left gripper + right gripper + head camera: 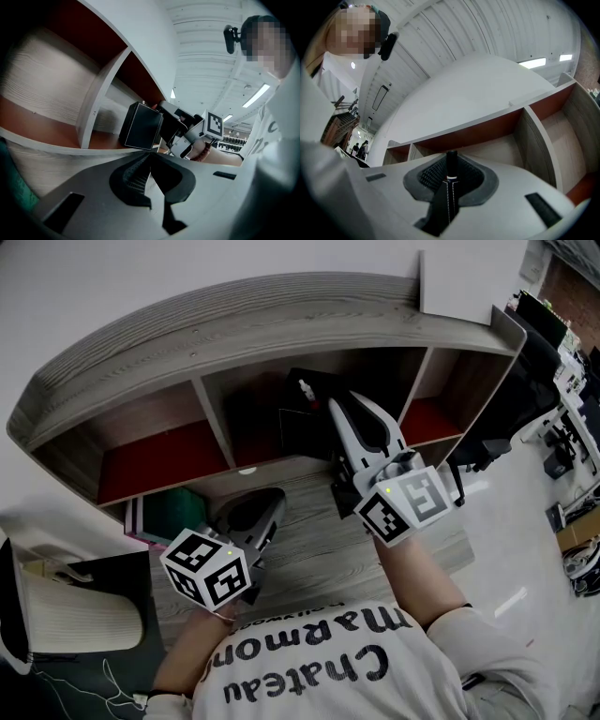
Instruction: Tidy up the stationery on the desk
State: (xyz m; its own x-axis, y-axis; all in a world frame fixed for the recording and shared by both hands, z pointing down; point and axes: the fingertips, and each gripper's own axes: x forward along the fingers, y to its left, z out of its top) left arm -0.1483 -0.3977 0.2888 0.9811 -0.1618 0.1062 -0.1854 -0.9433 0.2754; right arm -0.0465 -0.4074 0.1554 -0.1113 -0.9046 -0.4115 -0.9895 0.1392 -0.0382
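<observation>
Right gripper view: right claw [450,177] pinched on a pen [451,161]. It is a thin black stick with a white ring near its far end. I see a dark strip with pale stitching under the ring, running back between the pads; I cannot tell if that is a sleeve or part of the pen. The long axis lies along the claw. The ringed end points forward and pokes just past the pads, toward the shelf [487,98] ahead.

Head view: right claw [352,413] is reached out over the surface [319,554] into the shelf's [281,315] middle bay. A black box [305,418] stands in that bay, just to the claw's left. I cannot make out the pen itself from here. Left claw [253,517] hangs low over the surface, nearer my side and well apart from the right one. Something green [173,512] lies off to its left, under the left bay.

Left gripper view: left claw [151,161] pressed together at the tips, nothing between the pads. Past it I see the box [140,126] upright on the bay floor. The right claw [180,129] is just beside the box; contact unclear.
</observation>
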